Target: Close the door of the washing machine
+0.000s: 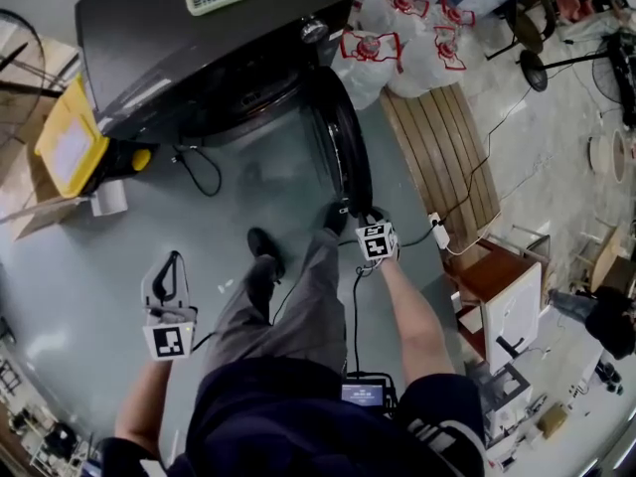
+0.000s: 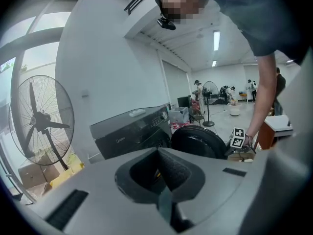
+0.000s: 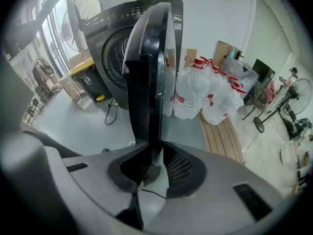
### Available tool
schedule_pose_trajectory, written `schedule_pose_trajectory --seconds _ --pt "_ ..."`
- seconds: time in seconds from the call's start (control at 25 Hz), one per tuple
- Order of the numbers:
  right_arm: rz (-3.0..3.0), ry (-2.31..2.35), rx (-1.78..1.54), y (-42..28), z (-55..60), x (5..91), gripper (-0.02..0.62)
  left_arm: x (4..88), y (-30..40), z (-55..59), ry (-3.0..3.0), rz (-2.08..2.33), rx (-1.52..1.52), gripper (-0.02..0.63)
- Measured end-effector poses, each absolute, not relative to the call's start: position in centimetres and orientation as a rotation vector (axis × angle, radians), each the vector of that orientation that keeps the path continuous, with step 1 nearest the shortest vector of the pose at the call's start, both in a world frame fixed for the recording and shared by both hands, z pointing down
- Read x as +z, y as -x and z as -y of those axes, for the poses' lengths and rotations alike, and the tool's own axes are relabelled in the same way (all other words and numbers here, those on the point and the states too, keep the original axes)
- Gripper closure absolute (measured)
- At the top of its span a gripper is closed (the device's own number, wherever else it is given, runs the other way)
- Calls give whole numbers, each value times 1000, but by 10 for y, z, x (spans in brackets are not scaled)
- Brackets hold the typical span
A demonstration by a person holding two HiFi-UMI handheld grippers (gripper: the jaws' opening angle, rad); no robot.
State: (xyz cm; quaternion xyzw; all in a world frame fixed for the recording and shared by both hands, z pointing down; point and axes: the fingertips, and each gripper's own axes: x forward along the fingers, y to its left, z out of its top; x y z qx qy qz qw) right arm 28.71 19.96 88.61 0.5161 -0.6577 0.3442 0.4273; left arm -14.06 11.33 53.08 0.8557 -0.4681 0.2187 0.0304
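The dark washing machine (image 1: 189, 48) stands at the top of the head view, its round door (image 1: 343, 142) swung out towards me. My right gripper (image 1: 356, 212) is at the door's outer rim. In the right gripper view the door (image 3: 149, 67) runs edge-on down between the pads, with my right gripper (image 3: 155, 155) shut on it. My left gripper (image 1: 177, 258) hangs over the floor to the left, apart from the machine, its fingertips together. In its own view the left gripper (image 2: 157, 151) holds nothing, with the machine (image 2: 132, 131) and door (image 2: 198, 141) beyond.
A yellow box (image 1: 68, 137) and a cable (image 1: 199, 172) lie left of the machine. Large water bottles (image 1: 397, 28) and a slatted wooden board (image 1: 447, 157) sit to the door's right. A white cabinet (image 1: 512, 311) stands lower right. A standing fan (image 2: 41, 119) is at the left.
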Motion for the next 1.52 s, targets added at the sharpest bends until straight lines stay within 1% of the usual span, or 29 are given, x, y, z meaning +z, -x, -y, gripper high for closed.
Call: schedule_pose_trajectory --seconds 0.2,0.44,0.76,0.88,1.2,1.36,1.52 --pt "1600 -1310 896 -243 -201 886 499 531 172 -110 -2643 1451 637 583" --pt "1562 -1372 943 -208 -197 886 499 533 202 -108 -2618 1455 643 583" --pt "1598 -1416 923 -169 -193 886 488 535 213 -108 -2580 1513 685 583" --pt "1612 -1412 948 -155 -184 886 485 539 203 -107 -2588 1511 697 583" --pt "1629 -1372 994 -127 -179 889 471 554 148 -111 -2584 1480 670 583" --pt "1628 -1377 1023 -119 -177 889 469 559 139 -106 -2580 1475 667 583" --pt "1648 -1355 1031 -102 -171 891 459 564 144 -98 -2554 1471 654 583"
